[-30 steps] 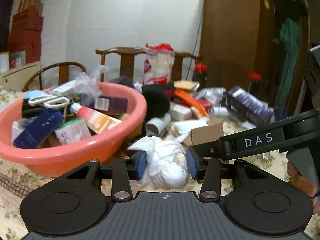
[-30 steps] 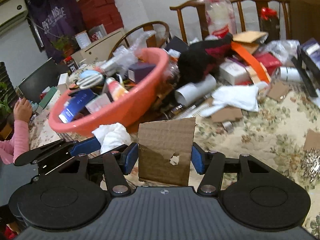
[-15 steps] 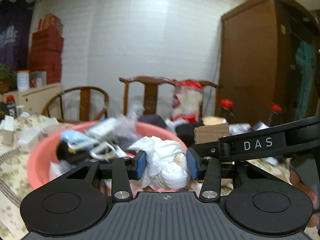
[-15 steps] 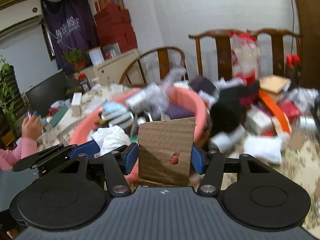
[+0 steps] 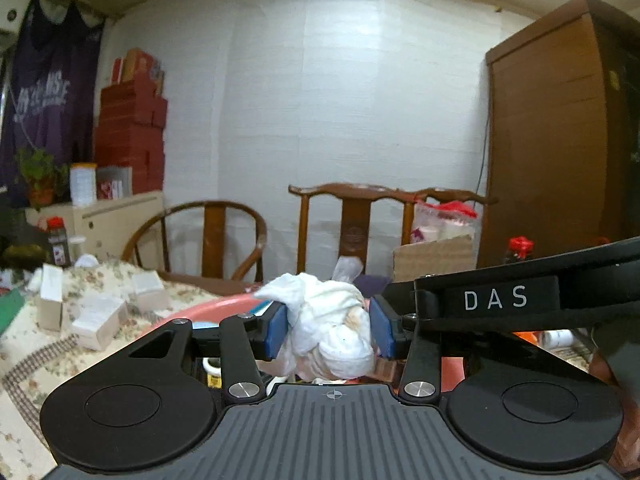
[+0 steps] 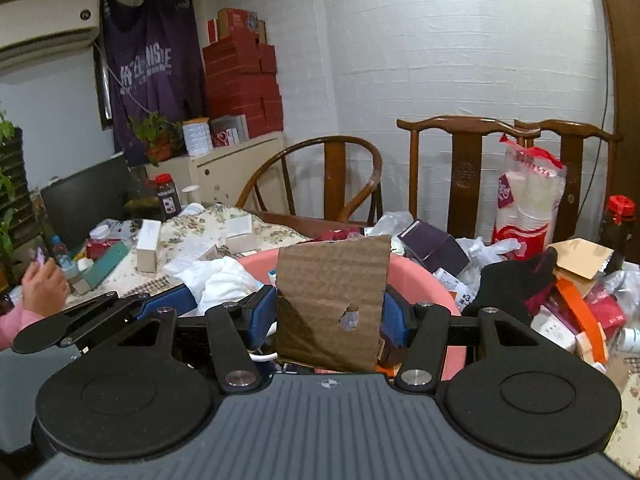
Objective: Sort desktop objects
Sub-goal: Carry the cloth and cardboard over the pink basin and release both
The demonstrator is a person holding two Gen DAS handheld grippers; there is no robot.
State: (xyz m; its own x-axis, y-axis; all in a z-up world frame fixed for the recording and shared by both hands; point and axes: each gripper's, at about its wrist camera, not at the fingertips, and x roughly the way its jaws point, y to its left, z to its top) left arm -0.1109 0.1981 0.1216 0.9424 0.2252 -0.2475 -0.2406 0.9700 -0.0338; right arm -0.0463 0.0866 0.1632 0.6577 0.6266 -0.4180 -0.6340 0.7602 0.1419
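Right wrist, cardboard piece [image 6: 332, 304] blocking pink basin [image 6: 424, 276]

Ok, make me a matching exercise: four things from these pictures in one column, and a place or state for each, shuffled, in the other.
1. white cloth
2. torn cardboard piece
3. pink basin
4. red boxes

A. stacked against the back wall
B. between the left hand-held gripper pads
C. below both grippers, holding sorted items
D. held in the right hand-held gripper

Pairs: 1-B, 2-D, 3-C, 4-A
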